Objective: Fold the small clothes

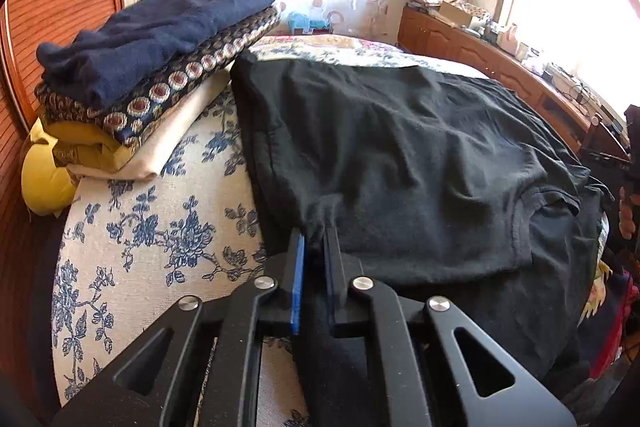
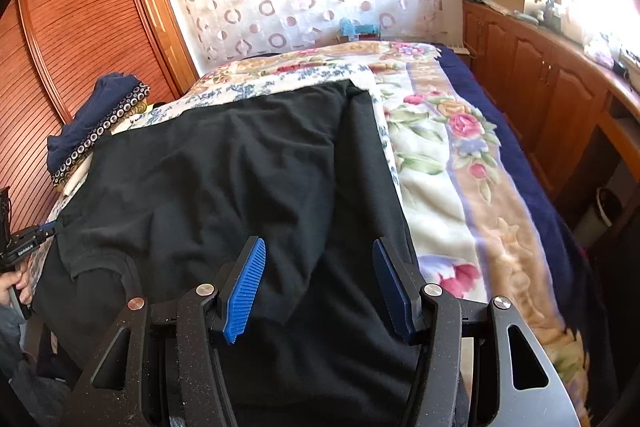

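Note:
A black T-shirt (image 1: 400, 163) lies spread on the bed, its right side folded over the middle; it also shows in the right wrist view (image 2: 240, 179). My left gripper (image 1: 316, 233) is shut on the shirt's left edge, pinching a small fold of cloth; it also shows at the far left of the right wrist view (image 2: 50, 227). My right gripper (image 2: 320, 251) is open and empty, hovering over the near part of the shirt with its blue pads (image 2: 246, 283) apart.
A stack of folded clothes (image 1: 160, 59) sits at the bed's left side beside a wooden slatted wardrobe (image 2: 80, 27). A floral blanket (image 2: 460, 187) covers the bed's right half. Wooden cabinets (image 2: 540, 95) run along the right wall under a window.

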The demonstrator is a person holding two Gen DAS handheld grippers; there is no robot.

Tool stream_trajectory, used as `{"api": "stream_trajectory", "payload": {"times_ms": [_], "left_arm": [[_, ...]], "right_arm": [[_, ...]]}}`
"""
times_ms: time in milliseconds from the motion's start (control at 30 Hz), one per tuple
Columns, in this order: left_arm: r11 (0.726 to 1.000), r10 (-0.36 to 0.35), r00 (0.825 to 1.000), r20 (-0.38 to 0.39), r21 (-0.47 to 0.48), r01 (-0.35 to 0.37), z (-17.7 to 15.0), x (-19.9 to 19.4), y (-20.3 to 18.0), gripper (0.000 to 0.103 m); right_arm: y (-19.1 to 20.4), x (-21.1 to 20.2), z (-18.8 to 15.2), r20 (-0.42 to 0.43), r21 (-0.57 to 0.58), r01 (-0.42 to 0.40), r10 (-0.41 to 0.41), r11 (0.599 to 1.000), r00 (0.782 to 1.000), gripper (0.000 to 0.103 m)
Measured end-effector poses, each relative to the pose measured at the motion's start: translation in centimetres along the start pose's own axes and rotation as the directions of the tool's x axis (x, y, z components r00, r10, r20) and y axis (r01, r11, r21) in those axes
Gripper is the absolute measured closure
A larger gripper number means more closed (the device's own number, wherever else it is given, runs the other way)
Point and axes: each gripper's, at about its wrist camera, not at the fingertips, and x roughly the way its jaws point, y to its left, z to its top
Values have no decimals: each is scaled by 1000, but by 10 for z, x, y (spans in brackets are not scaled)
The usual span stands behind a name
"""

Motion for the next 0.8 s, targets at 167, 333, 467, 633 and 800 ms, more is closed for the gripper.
{"api": "stream_trajectory", "payload": {"times_ms": [167, 333, 467, 633, 800], "left_arm": [[1000, 7, 998, 61, 18, -8, 6, -18, -8, 95], [999, -23, 995, 101, 31, 20, 12, -36, -17, 95], [999, -33, 993, 110, 16, 31, 12, -41, -15, 95], [997, -79, 986, 145, -6, 81, 12, -66, -15, 96], [992, -119, 979, 168, -19, 124, 8, -89, -15, 95]], "right_arm": [[12, 10, -5, -30, -35, -6, 5, 999, 1000, 54], [31, 17, -7, -44, -110, 14, -19, 994, 999, 79], [39, 12, -6, -16, -167, 12, -15, 986, 1000, 99], [34, -17, 1, 60, -158, 7, 2, 987, 998, 100], [29, -57, 8, 120, -154, -2, 21, 988, 993, 100]]}}
